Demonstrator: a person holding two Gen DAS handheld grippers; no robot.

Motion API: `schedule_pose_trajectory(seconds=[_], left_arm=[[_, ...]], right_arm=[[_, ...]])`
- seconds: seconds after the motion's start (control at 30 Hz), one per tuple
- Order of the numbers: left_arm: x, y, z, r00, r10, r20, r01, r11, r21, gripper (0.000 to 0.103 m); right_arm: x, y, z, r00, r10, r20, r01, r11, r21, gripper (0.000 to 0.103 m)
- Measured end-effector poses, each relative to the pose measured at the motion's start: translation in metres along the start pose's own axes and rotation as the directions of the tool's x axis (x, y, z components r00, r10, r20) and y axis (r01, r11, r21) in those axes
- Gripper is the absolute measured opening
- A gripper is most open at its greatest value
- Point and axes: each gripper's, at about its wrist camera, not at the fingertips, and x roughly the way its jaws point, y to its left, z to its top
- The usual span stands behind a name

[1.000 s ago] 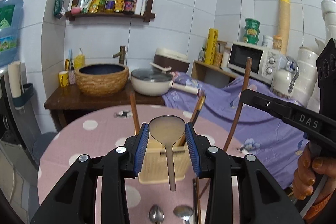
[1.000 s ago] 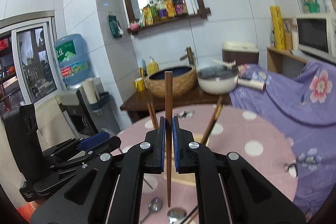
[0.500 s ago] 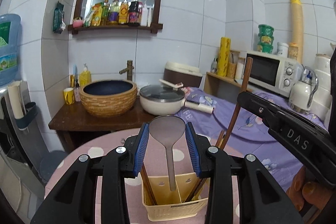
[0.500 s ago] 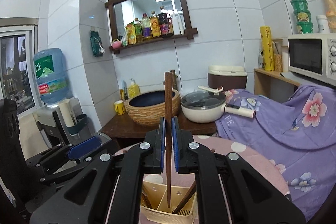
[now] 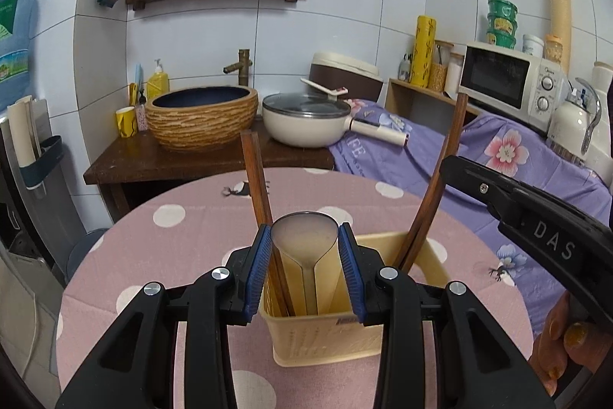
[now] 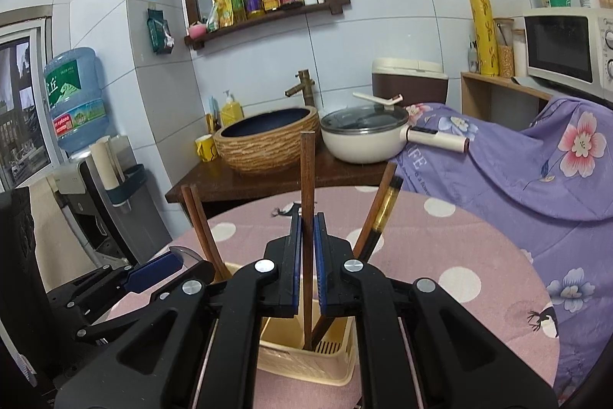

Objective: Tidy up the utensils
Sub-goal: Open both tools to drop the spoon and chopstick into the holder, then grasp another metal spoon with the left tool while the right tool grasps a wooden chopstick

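- One cream plastic utensil holder (image 5: 325, 328) stands on the pink dotted surface (image 5: 184, 229), nearer its front edge than its far edge.
- One metal spoon (image 5: 304, 240) is clamped bowl-up between the blue pads of the left gripper (image 5: 305, 267), its handle reaching down into the holder.
- One brown chopstick (image 6: 306, 202) stands upright, pinched between the nearly closed fingers of the right gripper (image 6: 305, 263), its lower tip inside the holder (image 6: 306, 355).
- Four more chopsticks already lean in the holder: two on its left side (image 6: 201, 229) and two on its right (image 6: 377, 213), one of those with a gold band.
- Beyond the surface's far edge sit one woven basin (image 5: 201, 115) and one lidded cream pan (image 5: 306, 119).
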Motion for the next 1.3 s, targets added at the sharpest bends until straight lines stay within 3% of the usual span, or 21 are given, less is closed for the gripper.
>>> schedule_pose_trajectory(seconds=[0.27,0.33,0.4,0.47,0.67,0.83,0.97,1.1,1.3], left_arm=[[0.011,0.0,-0.016,0.999,-0.004,-0.046,0.005,1.0,0.014,0.036],[0.01,-0.001,-0.016,0.999,-0.004,-0.044,0.005,1.0,0.019,0.038],[0.006,-0.001,-0.017,0.999,-0.005,-0.035,0.006,1.0,0.022,0.05],[-0.002,-0.001,-0.018,1.0,-0.004,-0.015,0.004,1.0,0.026,0.06],[-0.039,0.006,-0.036,1.0,-0.004,0.026,0.004,1.0,0.014,0.096],[-0.05,0.013,-0.073,0.998,0.049,-0.049,-0.047,0.998,0.041,0.097],[-0.044,0.017,-0.109,0.985,0.097,-0.141,-0.089,0.994,0.061,0.097],[-0.039,0.017,-0.14,0.971,0.098,-0.219,-0.087,0.994,0.062,0.097],[-0.037,0.017,-0.165,0.957,0.091,-0.276,-0.083,0.996,0.041,0.097]], right_arm=[[0.001,-0.001,-0.008,1.0,0.003,-0.005,-0.004,1.0,-0.019,0.007],[-0.002,-0.001,-0.01,1.0,0.003,0.003,-0.003,1.0,-0.029,0.013],[-0.008,-0.002,-0.01,1.0,-0.004,0.024,0.005,0.999,-0.033,0.038],[-0.017,-0.004,-0.01,0.999,-0.002,0.05,0.004,0.999,-0.034,0.048],[-0.046,-0.018,-0.016,0.999,-0.007,0.044,0.007,1.0,-0.012,0.047],[-0.058,-0.036,-0.048,0.996,-0.042,-0.074,0.045,0.998,0.033,0.048],[-0.047,-0.044,-0.091,0.971,-0.087,-0.223,0.098,0.995,0.038,0.048],[-0.031,-0.047,-0.137,0.926,-0.084,-0.368,0.115,0.991,0.062,0.047],[-0.017,-0.041,-0.181,0.873,-0.082,-0.481,0.129,0.989,0.067,0.042]])
